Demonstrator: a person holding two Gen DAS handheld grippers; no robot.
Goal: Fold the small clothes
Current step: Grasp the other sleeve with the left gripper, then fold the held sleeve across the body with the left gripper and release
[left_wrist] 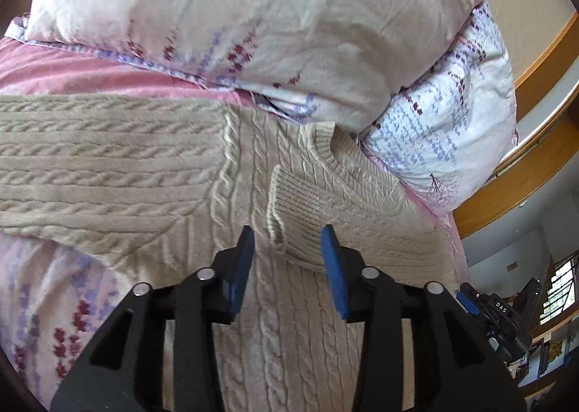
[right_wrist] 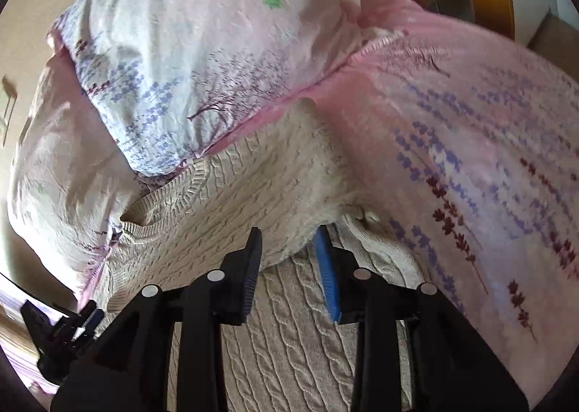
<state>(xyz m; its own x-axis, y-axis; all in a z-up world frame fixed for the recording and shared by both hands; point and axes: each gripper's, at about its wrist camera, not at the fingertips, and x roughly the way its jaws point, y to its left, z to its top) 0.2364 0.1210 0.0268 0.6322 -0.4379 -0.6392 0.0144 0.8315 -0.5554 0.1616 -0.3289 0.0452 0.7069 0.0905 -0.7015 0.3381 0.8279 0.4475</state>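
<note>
Now | step: sleeve fold on sweater [left_wrist: 289, 321] | left gripper [left_wrist: 288, 238] wide, over cuff [left_wrist: 286, 209] | right gripper [right_wrist: 287, 240] wide, over fold | next: pinch cuff

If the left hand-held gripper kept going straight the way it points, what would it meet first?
Probably the ribbed cuff of the folded-in sleeve of the beige cable-knit sweater, which lies just ahead between the open fingers of the left hand-held gripper. Depth is unclear, and the floral pillows sit farther behind.
</note>
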